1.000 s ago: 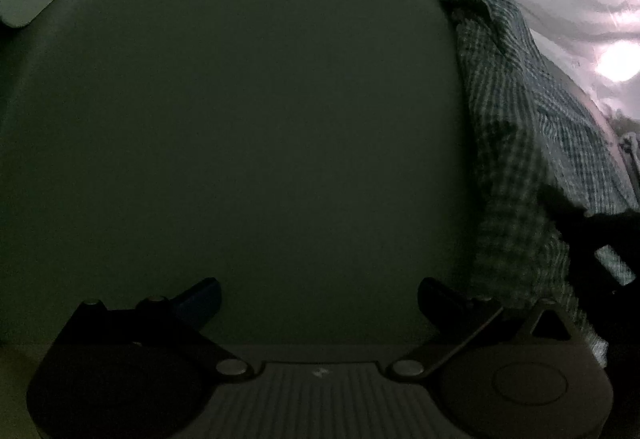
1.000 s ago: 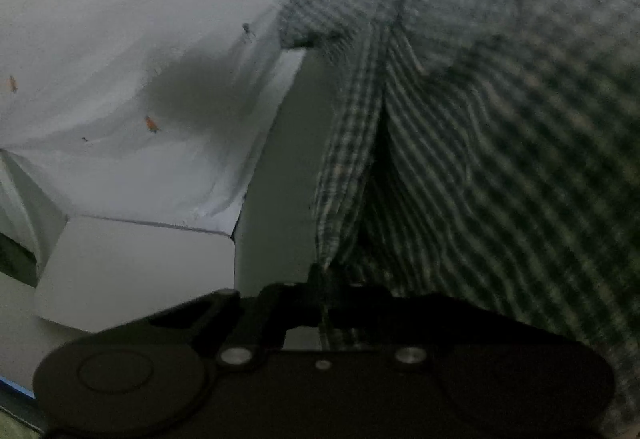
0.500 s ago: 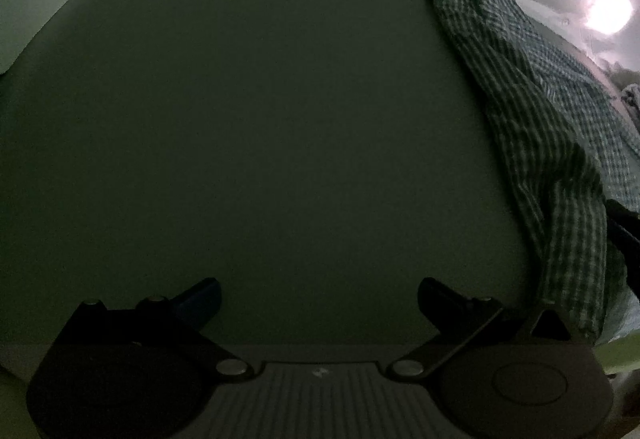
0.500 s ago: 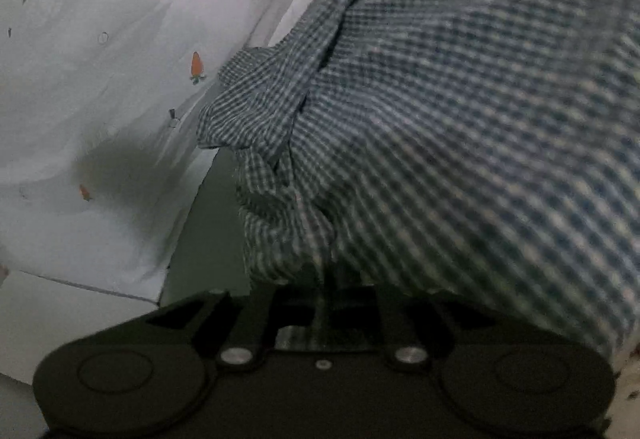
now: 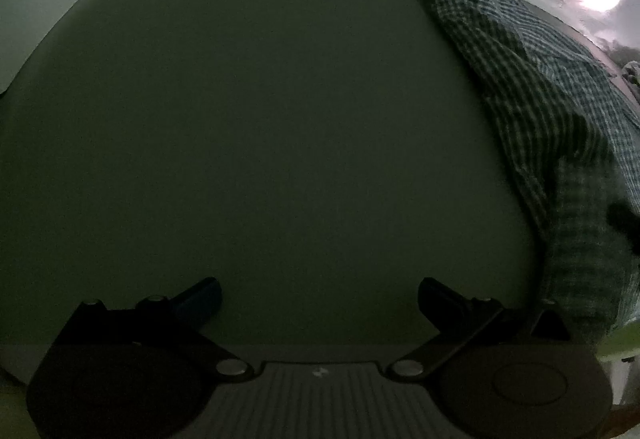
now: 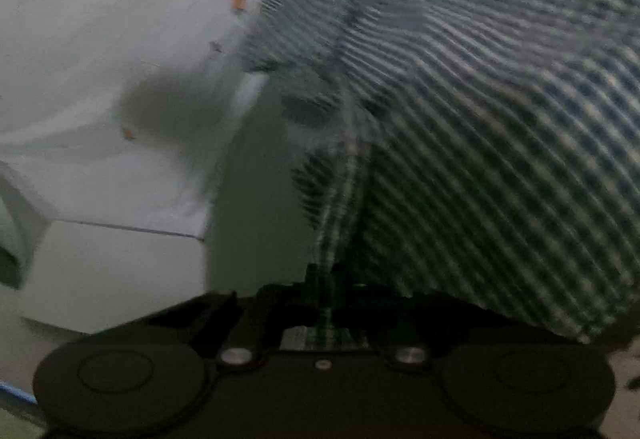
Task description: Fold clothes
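The left gripper [image 5: 319, 295] hangs over a dark green surface [image 5: 260, 127] with its fingers spread wide and nothing between them, while a blue-and-white checked shirt [image 5: 532, 87] lies crumpled from one o'clock down to four o'clock of that view. In the blurred right wrist view, the right gripper [image 6: 326, 303] is pinched tight on a fold of the checked shirt [image 6: 480, 127], whose cloth fills the frame from twelve to four o'clock, with a white carrot-print sheet [image 6: 120, 39] at ten o'clock.
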{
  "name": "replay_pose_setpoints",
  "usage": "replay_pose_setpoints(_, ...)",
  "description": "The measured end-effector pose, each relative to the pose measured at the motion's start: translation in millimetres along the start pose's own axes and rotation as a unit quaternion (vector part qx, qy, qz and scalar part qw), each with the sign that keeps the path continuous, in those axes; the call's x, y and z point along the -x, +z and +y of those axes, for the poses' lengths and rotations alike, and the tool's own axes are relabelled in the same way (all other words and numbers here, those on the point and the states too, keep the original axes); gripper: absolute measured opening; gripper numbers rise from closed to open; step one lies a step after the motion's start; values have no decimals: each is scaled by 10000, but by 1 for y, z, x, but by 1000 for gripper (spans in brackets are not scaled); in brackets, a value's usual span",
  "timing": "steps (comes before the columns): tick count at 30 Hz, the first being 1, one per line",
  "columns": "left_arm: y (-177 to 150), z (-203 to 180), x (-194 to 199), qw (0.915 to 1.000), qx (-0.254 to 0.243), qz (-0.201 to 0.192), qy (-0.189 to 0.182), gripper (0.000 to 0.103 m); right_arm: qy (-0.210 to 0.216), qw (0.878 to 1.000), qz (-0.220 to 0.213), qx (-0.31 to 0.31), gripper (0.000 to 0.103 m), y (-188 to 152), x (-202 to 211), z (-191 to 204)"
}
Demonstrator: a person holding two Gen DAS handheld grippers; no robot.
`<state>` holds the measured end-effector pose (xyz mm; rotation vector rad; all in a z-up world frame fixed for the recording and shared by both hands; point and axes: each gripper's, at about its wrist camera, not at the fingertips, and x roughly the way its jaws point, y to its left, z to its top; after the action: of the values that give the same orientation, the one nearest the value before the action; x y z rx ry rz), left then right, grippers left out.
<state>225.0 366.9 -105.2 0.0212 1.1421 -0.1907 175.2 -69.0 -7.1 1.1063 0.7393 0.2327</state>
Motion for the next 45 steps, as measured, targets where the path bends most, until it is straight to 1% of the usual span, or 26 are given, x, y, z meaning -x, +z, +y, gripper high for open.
replay_pose_setpoints(2,0,-2,-1,10000,-41,9,38,103,72,9995,-278,-113,4,8,14,-4)
replay_pose_setpoints(3,0,-3,-2,10000,-62,14,57,103,-107,9990,-421,-142,4,12,21,-8)
replay_pose_setpoints(5,0,-4,-3,9999,-103,23,95,103,-714,9960,-539,22,5,18,27,-13)
replay_pose_setpoints(6,0,-5,-3,9999,-124,27,115,103,-1043,9929,-561,127,8,20,29,-15)
replay_pose_setpoints(7,0,-6,-4,9998,-145,32,134,103,-1138,9919,-554,119,11,20,31,-19)
replay_pose_setpoints(8,0,-7,-4,9997,-166,36,153,103,-1101,9923,-558,20,13,18,32,-22)
replay_pose_setpoints(10,0,-8,-5,9996,-207,46,191,103,-994,9935,-525,-154,25,14,35,-28)
replay_pose_setpoints(11,-1,-9,-5,9995,-216,50,205,103,-1016,9937,-446,-148,26,12,34,-28)
replay_pose_setpoints(12,-3,-11,-6,9995,-207,56,211,103,-1072,9937,-317,-68,27,10,31,-27)
replay_pose_setpoints(14,-3,-14,-7,9995,-197,70,224,103,-1148,9933,-93,113,19,6,25,-25)
replay_pose_setpoints(15,-3,-15,-7,9995,-195,78,230,103,-1011,9948,-21,154,7,5,24,-23)
replay_pose_setpoints(16,-4,-16,-7,9995,-191,87,233,103,-846,9962,50,187,5,4,24,-21)
replay_pose_setpoints(17,-6,-18,-7,9995,-181,95,226,103,-547,9984,17,124,4,3,29,-19)
replay_pose_setpoints(19,-7,-21,-9,9997,-143,91,196,103,329,9987,-257,-284,3,4,42,-22)
replay_pose_setpoints(21,-9,-22,-9,9998,-111,75,172,103,310,9980,-401,-385,3,10,49,-24)
replay_pose_setpoints(22,-11,-22,-9,9998,-110,69,171,103,-177,9992,-329,-122,3,14,49,-22)
replay_pose_setpoints(23,-12,-20,-7,9998,-115,63,174,103,-844,9959,-156,297,3,15,45,-19)
replay_pose_setpoints(24,-13,-20,-6,9998,-118,56,174,103,-1505,9863,50,672,3,15,40,-18)
replay_pose_setpoints(25,-12,-21,-6,9998,-110,44,142,103,-1616,9845,46,685,3,13,40,-19)
replay_pose_setpoints(26,-11,-21,-4,9999,-91,27,70,103,-1627,9846,3,634,3,12,42,-21)
replay_pose_setpoints(28,-9,-23,-1,9998,-6,20,-208,103,-1081,9935,-307,196,3,7,52,-26)
replay_pose_setpoints(30,-6,-27,4,9983,102,-5,-577,103,-880,9954,-361,-81,3,3,55,-31)
replay_pose_setpoints(36,-6,-62,13,9883,-126,-194,-1506,102,-805,9959,-314,-265,4,3,58,-37)
replay_pose_setpoints(39,-4,-78,9,9818,-156,-192,-1883,92,-773,9960,-289,-348,4,3,59,-39)
replay_pose_setpoints(41,1,-86,3,9769,-84,-133,-2133,82,-752,9960,-272,-404,4,3,60,-41)
replay_pose_setpoints(45,9,-100,-17,9659,127,-8,-2584,71,-710,9959,-238,-515,4,4,61,-45)
